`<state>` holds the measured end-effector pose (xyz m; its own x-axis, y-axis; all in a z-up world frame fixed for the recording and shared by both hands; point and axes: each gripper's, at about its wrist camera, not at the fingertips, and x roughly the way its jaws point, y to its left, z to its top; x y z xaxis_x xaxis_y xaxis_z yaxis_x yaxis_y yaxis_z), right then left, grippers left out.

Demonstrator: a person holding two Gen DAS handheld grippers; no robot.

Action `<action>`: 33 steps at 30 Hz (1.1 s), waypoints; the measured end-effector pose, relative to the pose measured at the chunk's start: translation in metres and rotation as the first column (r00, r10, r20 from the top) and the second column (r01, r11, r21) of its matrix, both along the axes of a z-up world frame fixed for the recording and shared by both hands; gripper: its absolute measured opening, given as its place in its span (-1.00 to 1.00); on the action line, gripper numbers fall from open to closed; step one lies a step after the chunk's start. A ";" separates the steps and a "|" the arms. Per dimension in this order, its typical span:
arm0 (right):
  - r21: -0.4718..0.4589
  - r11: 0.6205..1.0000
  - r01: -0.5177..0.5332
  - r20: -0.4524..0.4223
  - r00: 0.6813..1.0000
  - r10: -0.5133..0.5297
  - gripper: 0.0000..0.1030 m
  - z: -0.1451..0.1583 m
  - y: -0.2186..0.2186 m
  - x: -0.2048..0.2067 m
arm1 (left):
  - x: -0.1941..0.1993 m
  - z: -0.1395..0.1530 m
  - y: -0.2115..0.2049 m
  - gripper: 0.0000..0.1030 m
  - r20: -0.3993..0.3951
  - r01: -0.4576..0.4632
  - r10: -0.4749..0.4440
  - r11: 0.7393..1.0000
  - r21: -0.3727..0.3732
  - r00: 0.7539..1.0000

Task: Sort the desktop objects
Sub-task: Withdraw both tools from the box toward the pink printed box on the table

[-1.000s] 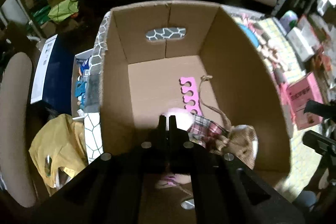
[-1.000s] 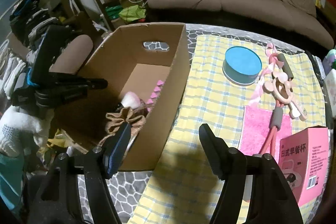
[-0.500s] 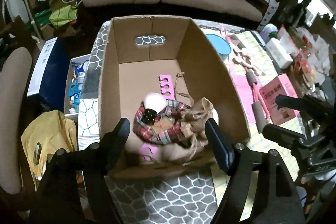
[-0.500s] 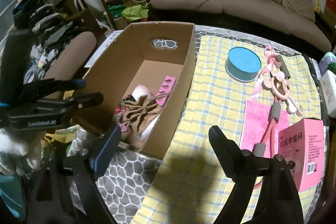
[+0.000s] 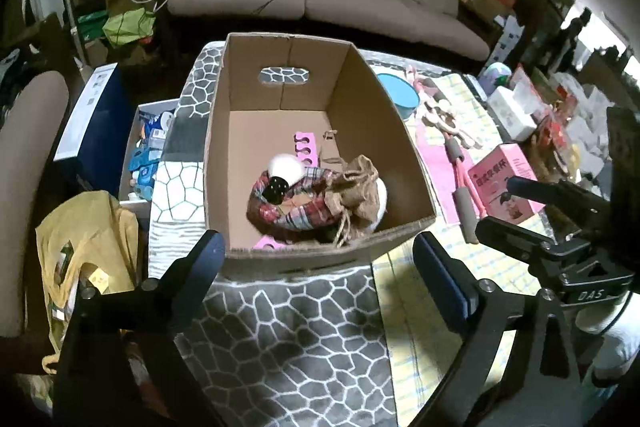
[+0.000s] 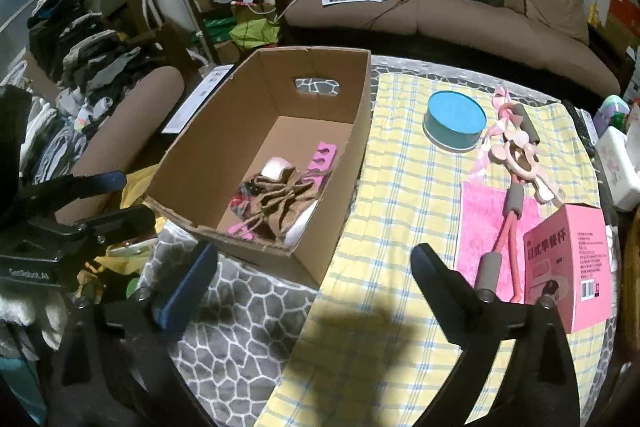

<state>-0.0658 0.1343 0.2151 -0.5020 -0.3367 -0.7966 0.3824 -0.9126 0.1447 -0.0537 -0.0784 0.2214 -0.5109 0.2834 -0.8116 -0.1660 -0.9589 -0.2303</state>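
Left gripper (image 5: 316, 263) fingers spread wide, empty, hovering over the near edge of the cardboard box (image 5: 372, 103). Right gripper (image 6: 314, 273) fingers also spread wide, empty, above the table's near edge by the box's near right corner. Box sits on the table's left side, on the grey hex-pattern mat (image 6: 224, 339). Inside, toward the near wall: burlap pouch (image 5: 358, 187), plaid cloth (image 5: 296, 211), white round item (image 5: 286, 167), pink toe separator (image 5: 306, 147). Right of the box on the yellow checked cloth (image 6: 392, 211): teal round tin (image 6: 454, 121) toward the far edge, pink towel (image 6: 488, 223), pink box (image 6: 568, 267) at the near right corner
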 end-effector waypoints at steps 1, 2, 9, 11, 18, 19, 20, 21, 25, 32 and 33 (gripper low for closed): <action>0.001 1.000 0.001 -0.003 1.000 -0.001 0.93 0.001 0.000 0.003 | 0.003 0.000 0.000 0.97 0.000 -0.003 0.003 1.000 0.006 1.000; 0.003 1.000 0.002 -0.005 1.000 -0.002 0.93 0.001 0.000 0.005 | 0.006 -0.001 0.000 0.99 0.001 -0.005 0.005 1.000 0.012 1.000; -0.030 1.000 -0.001 0.009 1.000 0.002 0.99 -0.001 0.004 0.020 | 0.024 -0.004 -0.006 1.00 0.019 -0.043 0.042 0.998 0.041 0.999; -0.037 0.999 0.010 0.002 1.000 -0.010 0.99 -0.001 0.006 0.025 | 0.030 -0.004 -0.006 1.00 0.019 -0.050 0.049 0.998 0.035 0.999; -0.042 0.999 0.033 -0.015 0.999 -0.034 0.99 0.000 0.015 0.042 | 0.050 0.001 0.002 1.00 0.005 -0.053 0.053 0.998 0.019 0.999; -0.045 0.998 0.036 -0.019 0.999 -0.037 0.99 0.000 0.017 0.044 | 0.054 0.002 0.005 1.00 -0.001 -0.049 0.049 0.999 0.016 0.999; -0.051 0.998 0.041 -0.023 0.999 -0.042 0.99 0.000 0.020 0.047 | 0.056 0.001 0.008 1.00 -0.004 -0.047 0.047 0.999 0.015 0.999; -0.054 0.998 0.044 -0.023 0.999 -0.045 0.99 -0.001 0.022 0.049 | 0.059 0.001 0.012 1.00 -0.009 -0.040 0.040 0.999 0.017 0.999; -0.049 0.997 0.058 -0.010 0.998 -0.059 0.99 -0.015 0.032 0.058 | 0.068 -0.010 0.033 1.00 -0.004 0.002 -0.002 0.999 0.046 1.000; -0.049 0.991 0.122 0.056 0.991 -0.120 0.99 -0.060 0.074 0.072 | 0.078 -0.040 0.091 1.00 0.034 0.138 -0.141 0.988 0.067 0.989; -0.052 0.989 0.137 0.057 0.989 -0.134 0.99 -0.063 0.082 0.073 | 0.078 -0.044 0.098 1.00 0.036 0.152 -0.155 0.986 0.073 0.987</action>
<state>0.0071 0.2162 0.1516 -0.5033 -0.3134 -0.8053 0.2462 -0.9453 0.2140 0.0245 0.0197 0.1775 -0.4237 0.4121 -0.8066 -0.2986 -0.9043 -0.3052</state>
